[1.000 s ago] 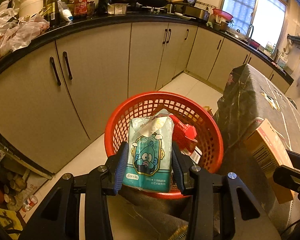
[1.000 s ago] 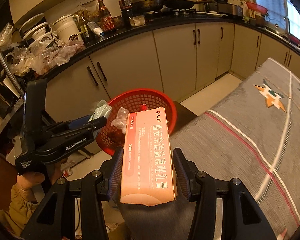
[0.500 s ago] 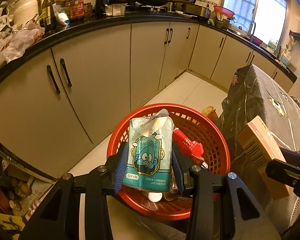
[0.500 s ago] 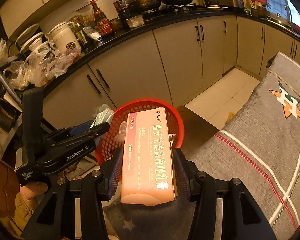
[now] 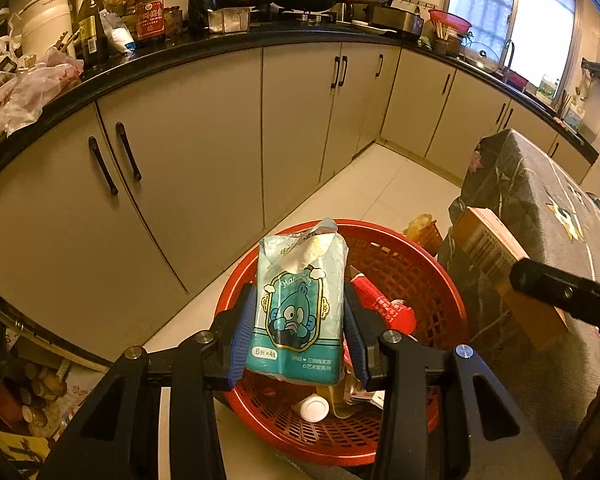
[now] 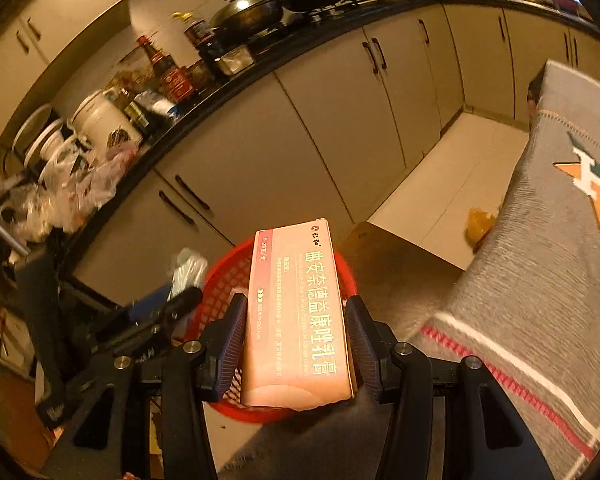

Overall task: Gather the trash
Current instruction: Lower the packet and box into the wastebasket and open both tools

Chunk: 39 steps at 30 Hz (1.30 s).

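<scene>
Trash held over red basket [image 5: 440,276]
Left gripper [image 5: 300,332] clamps teal tissue pack [image 5: 300,312]; right gripper [image 6: 296,336] clamps pink carton [image 6: 296,312], both above basket

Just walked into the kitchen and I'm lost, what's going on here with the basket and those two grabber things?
A person is collecting trash with a handheld gripper in each hand. The left gripper is shut on a teal tissue pack, held over the red basket, which already holds some rubbish. The right gripper is shut on a pink carton above the same basket. Neither item has been dropped in yet.
</scene>
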{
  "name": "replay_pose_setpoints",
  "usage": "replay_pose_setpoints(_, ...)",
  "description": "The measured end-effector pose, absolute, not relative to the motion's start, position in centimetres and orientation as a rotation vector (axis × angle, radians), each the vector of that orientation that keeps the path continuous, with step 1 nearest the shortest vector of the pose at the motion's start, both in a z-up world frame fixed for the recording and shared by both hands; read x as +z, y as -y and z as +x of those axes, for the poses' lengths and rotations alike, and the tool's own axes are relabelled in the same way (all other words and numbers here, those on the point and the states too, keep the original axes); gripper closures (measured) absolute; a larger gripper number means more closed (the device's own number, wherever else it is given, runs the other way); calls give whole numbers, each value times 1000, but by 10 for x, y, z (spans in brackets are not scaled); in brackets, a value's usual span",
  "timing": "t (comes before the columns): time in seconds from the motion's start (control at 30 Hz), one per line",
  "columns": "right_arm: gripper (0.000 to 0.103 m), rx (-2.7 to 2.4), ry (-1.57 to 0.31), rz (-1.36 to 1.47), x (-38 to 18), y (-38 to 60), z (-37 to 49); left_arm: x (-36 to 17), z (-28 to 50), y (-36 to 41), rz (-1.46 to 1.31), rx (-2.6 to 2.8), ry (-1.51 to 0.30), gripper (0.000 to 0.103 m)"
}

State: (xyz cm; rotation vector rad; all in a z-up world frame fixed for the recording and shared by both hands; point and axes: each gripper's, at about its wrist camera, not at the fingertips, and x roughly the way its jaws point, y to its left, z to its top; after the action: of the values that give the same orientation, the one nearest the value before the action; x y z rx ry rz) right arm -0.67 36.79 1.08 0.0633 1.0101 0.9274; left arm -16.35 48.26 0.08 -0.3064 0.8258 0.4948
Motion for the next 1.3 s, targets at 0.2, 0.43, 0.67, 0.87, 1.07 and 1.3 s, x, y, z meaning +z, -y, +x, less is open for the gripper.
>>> replay_pose_setpoints(0.2, 48, 916, -1034, 61, 0, -379, 5, -9, -155, -485, -317, 493, -841, 63)
replay_pose_setpoints(0.43, 48, 925, -1017, 51, 0, -383, 4, -23, -143, -488, -332, 483, -866, 63)
replay_pose_setpoints(0.67, 49, 930, -992, 23, 2, -386, -1, -30, -136, -492, -345, 479, -878, 62)
replay_pose_setpoints(0.87, 41, 941, -988, 7, 2, -387, -5, -29, -139, -492, -383, 471, -866, 48)
replay_pose_setpoints(1.07, 39, 952, -978, 32, 2, -383, -5, -20, -149, -492, -433, 473, -838, 38)
replay_pose_setpoints(1.3, 38, 958, -965, 57, 4, -378, -4, -6, -180, -470, -430, 499, -788, 37)
